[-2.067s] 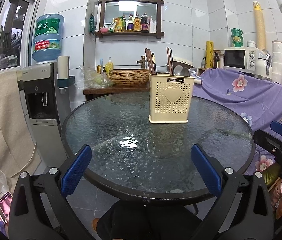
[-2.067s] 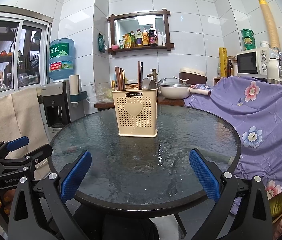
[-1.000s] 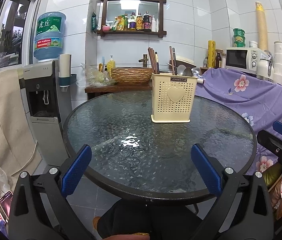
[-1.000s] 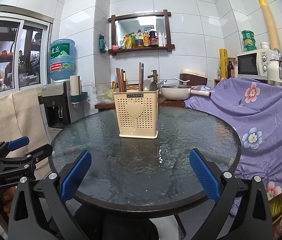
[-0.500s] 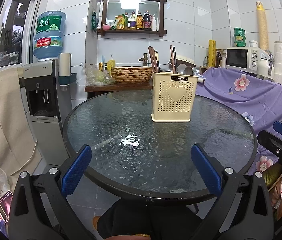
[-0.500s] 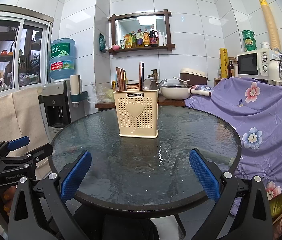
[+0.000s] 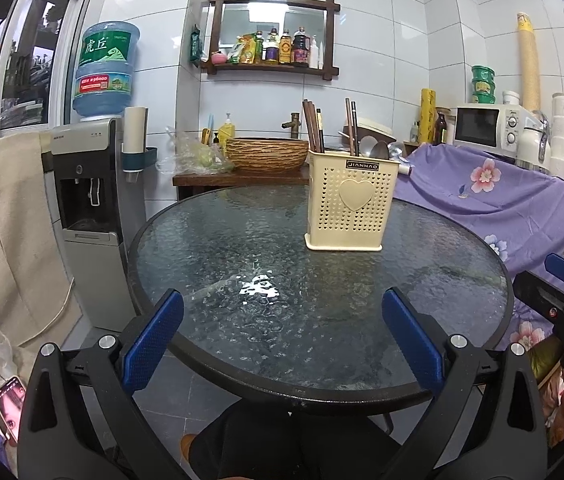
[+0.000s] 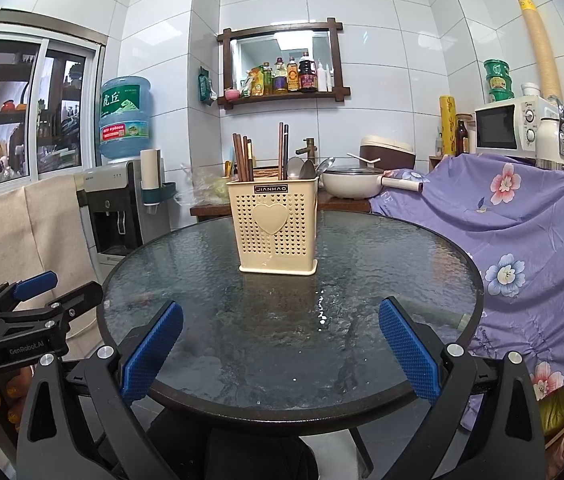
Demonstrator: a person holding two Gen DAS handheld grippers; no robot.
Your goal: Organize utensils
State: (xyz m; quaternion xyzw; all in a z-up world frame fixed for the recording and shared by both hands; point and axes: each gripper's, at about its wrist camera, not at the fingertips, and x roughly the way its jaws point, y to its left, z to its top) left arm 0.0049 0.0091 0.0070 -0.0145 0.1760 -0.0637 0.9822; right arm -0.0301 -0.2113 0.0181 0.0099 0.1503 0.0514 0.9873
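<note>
On the far left I saw a water dispenser [image 7: 86, 200] standing off the table's left edge. My left gripper [image 7: 282, 332] hung over the near rim of the round glass table [image 7: 242, 264], its jaws spread wide and holding nothing, blue pads well apart. Past it, toward the far right of the table, stood the cream utensil holder [image 7: 348, 204], upright on the glass, with chopsticks [image 7: 314, 128] in its left part and spoons [image 7: 378, 150] at the right. From the right wrist view my right gripper [image 8: 280, 344] also hovered at the near rim, jaws wide open and empty, the holder near the middle of the far half of the table. Right of the table lay a purple floral cloth [image 8: 522, 224], with a microwave [image 8: 510, 126] behind it.
</note>
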